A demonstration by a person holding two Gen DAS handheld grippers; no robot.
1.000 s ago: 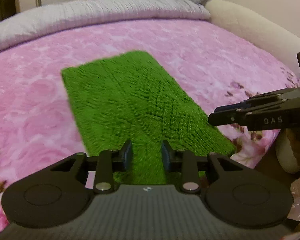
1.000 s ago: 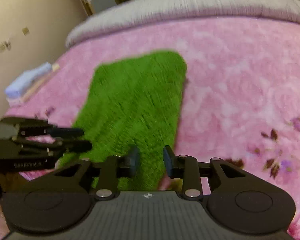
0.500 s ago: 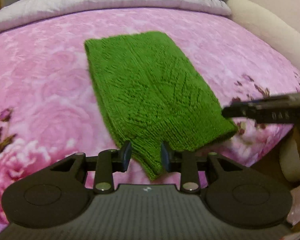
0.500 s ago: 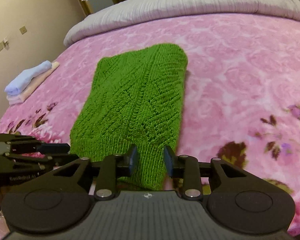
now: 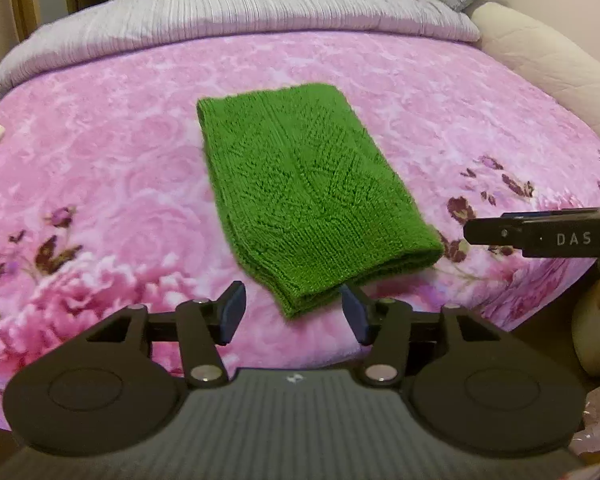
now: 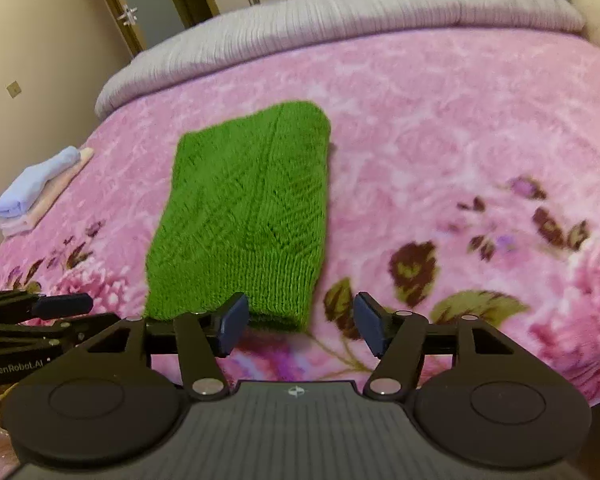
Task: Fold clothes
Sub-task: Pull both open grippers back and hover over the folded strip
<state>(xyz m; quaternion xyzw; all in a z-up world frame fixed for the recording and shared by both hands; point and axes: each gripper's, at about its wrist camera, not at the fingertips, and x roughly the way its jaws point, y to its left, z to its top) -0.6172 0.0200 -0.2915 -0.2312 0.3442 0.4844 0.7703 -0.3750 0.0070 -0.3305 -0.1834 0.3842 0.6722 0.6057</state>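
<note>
A folded green knitted garment [image 5: 308, 196] lies flat on the pink floral blanket, its near end toward me; it also shows in the right wrist view [image 6: 248, 216]. My left gripper [image 5: 292, 314] is open and empty, just short of the garment's near left corner. My right gripper [image 6: 300, 322] is open and empty, at the garment's near right corner without holding it. The right gripper also shows at the right edge of the left wrist view [image 5: 540, 232], and the left gripper at the lower left of the right wrist view [image 6: 40, 312].
The pink blanket [image 5: 100, 184] covers the bed, with a grey duvet [image 5: 236, 20] rolled along the far side. A small stack of folded clothes [image 6: 36, 192] sits at the bed's left edge. A cream padded bed frame [image 5: 540, 68] runs along the right.
Both grippers have opened wide and drawn back from the garment's near end. The garment now lies free on the blanket.
</note>
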